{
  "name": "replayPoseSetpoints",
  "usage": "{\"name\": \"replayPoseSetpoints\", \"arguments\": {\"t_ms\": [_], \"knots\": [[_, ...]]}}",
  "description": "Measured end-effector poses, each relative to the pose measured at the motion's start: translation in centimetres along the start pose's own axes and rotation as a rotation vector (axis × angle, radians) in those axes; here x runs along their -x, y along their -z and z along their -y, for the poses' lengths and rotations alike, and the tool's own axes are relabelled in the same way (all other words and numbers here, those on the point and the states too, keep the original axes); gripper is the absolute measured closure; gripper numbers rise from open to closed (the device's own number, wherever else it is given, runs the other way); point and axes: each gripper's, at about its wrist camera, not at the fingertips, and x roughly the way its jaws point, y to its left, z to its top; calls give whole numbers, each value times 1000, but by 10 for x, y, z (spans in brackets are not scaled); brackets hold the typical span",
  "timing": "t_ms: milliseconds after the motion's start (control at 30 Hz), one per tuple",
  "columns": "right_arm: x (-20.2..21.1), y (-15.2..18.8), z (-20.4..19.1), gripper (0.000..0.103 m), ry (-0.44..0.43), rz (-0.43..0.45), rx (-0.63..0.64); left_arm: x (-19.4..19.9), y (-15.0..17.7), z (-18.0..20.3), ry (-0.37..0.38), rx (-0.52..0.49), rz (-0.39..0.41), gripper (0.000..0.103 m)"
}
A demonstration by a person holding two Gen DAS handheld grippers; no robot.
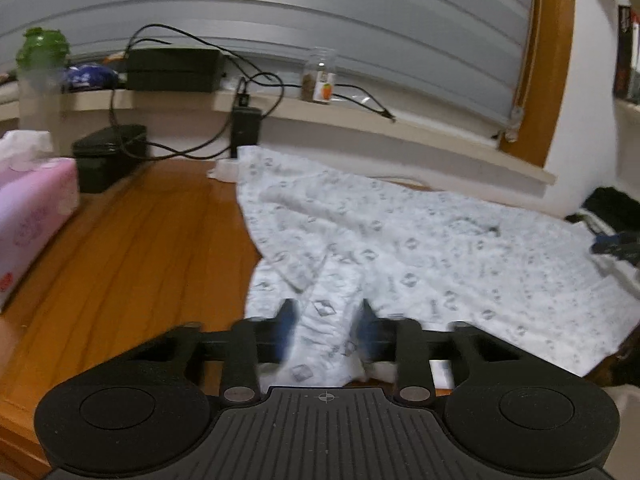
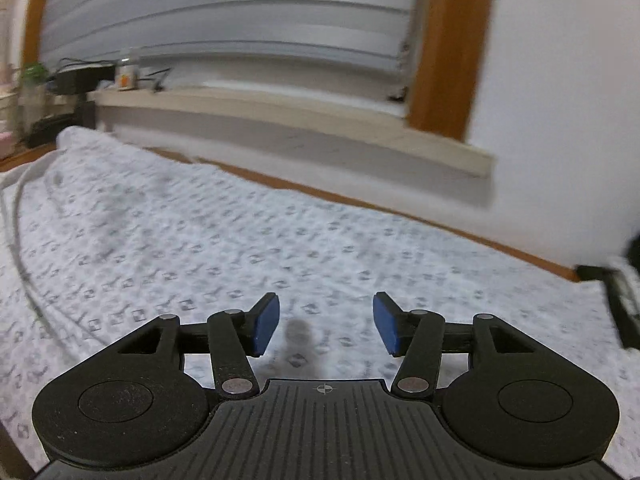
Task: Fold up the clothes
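- Mostly, the white printed garment (image 1: 420,240) filled both views; it lay spread over the wooden table (image 1: 132,240), its right part running out of the left wrist picture and its near edge hidden under the tool bodies.
- Behind it, the grey window blind (image 1: 280,12) and the pale sill (image 1: 360,120) were smeared by motion blur, so fine detail was hard to make out.
- On the left of the left wrist view, a pink tissue box (image 1: 32,216) was cut off by the picture's edge, beside a black box (image 1: 108,156) and tangled black cables (image 1: 248,84).
- A green-capped bottle (image 1: 40,76) and a small clear jar (image 1: 320,76) stood on or near the sill, both blurred.
- The left gripper (image 1: 326,316) had a narrow strip of the garment running between its fingers; they stood close on either side of it, but blur hid whether the pads pressed the cloth, so a grip could not be confirmed.
- The right gripper (image 2: 326,324) stood about half open just above the garment (image 2: 280,240), with nothing between its blue pads (image 2: 266,326).
- A dark object (image 1: 612,208) at the far right was too blurred to identify.
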Motion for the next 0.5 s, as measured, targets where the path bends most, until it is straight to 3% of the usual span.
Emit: {"name": "replayPoseSetpoints", "arguments": {"t_ms": [33,133,300,400,500], "knots": [[-4,0,1,50,-19,-12,2,1,1,2,9,-7,3,89],[-15,2,2,50,-39,-46,0,17,1,6,-12,-42,18,91],[-20,9,11,49,-105,-60,-61,60,3,-17,-63,-28,9,92],[-19,11,14,43,-150,-64,-90,66,9,-24,-44,-19,-42,90],[-19,11,11,41,-146,-68,-67,67,9,-26,-69,-7,-47,77]]}}
